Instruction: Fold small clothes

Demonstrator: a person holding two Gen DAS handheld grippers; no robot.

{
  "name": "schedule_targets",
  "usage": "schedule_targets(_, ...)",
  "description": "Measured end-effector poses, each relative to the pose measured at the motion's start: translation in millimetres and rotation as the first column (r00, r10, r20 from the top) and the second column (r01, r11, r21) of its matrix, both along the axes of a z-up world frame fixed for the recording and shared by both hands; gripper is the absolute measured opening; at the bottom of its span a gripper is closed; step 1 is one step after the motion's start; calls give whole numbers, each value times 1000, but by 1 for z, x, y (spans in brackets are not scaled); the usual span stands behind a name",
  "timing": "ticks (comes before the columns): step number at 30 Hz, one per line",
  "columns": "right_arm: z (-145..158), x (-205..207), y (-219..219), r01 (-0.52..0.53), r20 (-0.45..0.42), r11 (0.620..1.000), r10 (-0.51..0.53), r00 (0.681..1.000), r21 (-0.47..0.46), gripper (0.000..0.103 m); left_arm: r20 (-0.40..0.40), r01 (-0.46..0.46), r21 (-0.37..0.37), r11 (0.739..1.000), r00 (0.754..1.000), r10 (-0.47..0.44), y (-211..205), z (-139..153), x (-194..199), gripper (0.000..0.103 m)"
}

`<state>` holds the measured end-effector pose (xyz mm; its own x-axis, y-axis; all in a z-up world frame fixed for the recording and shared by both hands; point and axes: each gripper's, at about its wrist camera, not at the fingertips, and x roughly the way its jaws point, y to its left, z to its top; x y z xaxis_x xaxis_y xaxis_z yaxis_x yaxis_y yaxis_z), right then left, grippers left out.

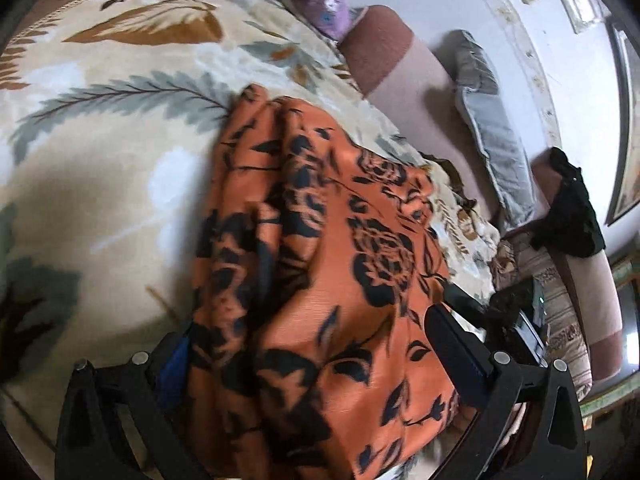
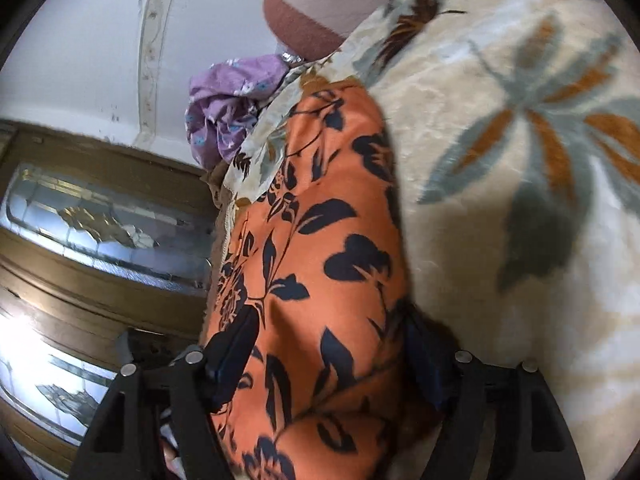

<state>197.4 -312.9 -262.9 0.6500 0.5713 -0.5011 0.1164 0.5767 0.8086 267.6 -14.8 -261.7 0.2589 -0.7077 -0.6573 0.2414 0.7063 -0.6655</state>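
Left wrist view: the orange cloth (image 1: 320,264) lay on the bedspread (image 1: 100,140), running straight ahead from between the wide-set fingers of the left gripper (image 1: 316,340).

Right wrist view: the right gripper (image 2: 328,356) likewise stood wide around the cloth's near edge, pads apparently not pressing.

We count one orange cloth (image 1: 320,260) with black flowers. We count one purple cloth (image 2: 228,108) with small flowers. We see one big blanket (image 1: 120,140) with leaves on it. We see one grey pillow (image 1: 488,120) and one black cloth (image 1: 572,208). We count two hand-held grippers, one left (image 1: 316,344) and one right (image 2: 328,352).
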Motion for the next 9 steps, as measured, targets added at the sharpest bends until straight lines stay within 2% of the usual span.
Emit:
schedule_targets(2, 2, 9, 8, -7, 0, 1000, 7, 1000, -26, 75, 18, -2, 12, 1000, 1000, 2, -3, 1, -1, 101)
schedule_targets(4, 8, 16, 20, -17, -5, 996, 16, 1000, -90, 72, 46, -15, 52, 999, 999, 13, -6, 2, -1, 85)
schedule_targets(5, 12, 17, 26, -16, -9, 991, 15, 1000, -133, 65, 54, -24, 68, 997, 998, 21, -6, 3, 0, 76)
schedule_targets(6, 16, 17, 31, -15, -7, 986, 14, 1000, -168, 57, 57, -29, 70, 997, 998, 25, -5, 2, -1, 72)
schedule_targets(8, 25, 11, 36, -9, 11, 973, 12, 1000, -231, 50, 71, -39, 55, 998, 997, 35, -3, 6, -1, 66)
schedule_targets(9, 28, 6, 36, -7, 19, 968, 12, 1000, -251, 46, 94, -38, 54, 998, 995, 33, -4, 10, -3, 58)
